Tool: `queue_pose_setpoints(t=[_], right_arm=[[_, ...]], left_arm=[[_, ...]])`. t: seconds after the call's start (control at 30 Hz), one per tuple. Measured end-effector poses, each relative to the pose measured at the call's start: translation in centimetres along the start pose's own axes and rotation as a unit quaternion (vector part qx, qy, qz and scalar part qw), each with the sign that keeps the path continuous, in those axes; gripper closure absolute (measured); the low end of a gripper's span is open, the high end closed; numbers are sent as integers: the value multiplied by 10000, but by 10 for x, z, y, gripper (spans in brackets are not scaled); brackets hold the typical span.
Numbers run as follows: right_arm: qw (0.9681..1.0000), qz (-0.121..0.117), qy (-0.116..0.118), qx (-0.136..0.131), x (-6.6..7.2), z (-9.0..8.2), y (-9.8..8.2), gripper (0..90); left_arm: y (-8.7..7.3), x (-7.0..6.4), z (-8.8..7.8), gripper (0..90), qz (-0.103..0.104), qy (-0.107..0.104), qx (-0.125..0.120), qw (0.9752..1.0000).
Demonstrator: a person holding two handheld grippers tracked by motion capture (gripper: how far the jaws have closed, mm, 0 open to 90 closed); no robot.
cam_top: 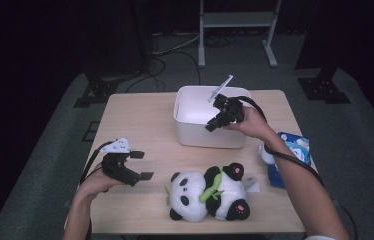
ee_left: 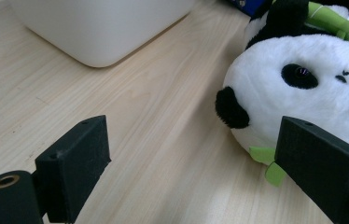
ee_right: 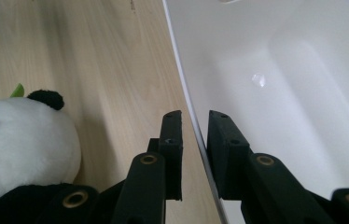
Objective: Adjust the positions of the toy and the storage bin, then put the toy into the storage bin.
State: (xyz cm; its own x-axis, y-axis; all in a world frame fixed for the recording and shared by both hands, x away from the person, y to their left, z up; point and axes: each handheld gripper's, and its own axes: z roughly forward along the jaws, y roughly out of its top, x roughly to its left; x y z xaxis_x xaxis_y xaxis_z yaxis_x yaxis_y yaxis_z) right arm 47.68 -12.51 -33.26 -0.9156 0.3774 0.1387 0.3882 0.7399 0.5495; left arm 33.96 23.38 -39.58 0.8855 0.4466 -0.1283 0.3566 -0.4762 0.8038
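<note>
Right gripper (cam_top: 214,123) straddled the near wall of the white bin (cam_top: 190,107), one jaw inside, one outside, jaws nearly closed on the rim; actual contact unclear. Panda plush (cam_top: 207,192) lay on its back on the table (cam_top: 140,120) in front of the bin, long axis across the table, head toward the left gripper (cam_top: 141,165). Left gripper was nearer, jaws spread wide and empty, pointing at the head just beside it. Left forearm low, right arm reached forward.
</note>
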Motion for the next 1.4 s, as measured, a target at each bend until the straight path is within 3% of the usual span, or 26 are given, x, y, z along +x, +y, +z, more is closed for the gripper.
queue_pose_setpoints(t=[0.4,0.63,1.13,1.4], right_arm=[[10000,-73,0,66,14,2,-3,756],[9995,-264,55,167,24,4,-3,756],[9992,-252,254,166,32,5,-9,747],[9989,-307,345,101,39,4,-10,687]], left_arm=[[-6,2,-1,89,-55,5,33,10000],[-6,1,-2,89,-62,33,35,10000],[-8,4,0,89,-123,-4,18,9999],[-9,3,2,89,-116,40,128,9998]])
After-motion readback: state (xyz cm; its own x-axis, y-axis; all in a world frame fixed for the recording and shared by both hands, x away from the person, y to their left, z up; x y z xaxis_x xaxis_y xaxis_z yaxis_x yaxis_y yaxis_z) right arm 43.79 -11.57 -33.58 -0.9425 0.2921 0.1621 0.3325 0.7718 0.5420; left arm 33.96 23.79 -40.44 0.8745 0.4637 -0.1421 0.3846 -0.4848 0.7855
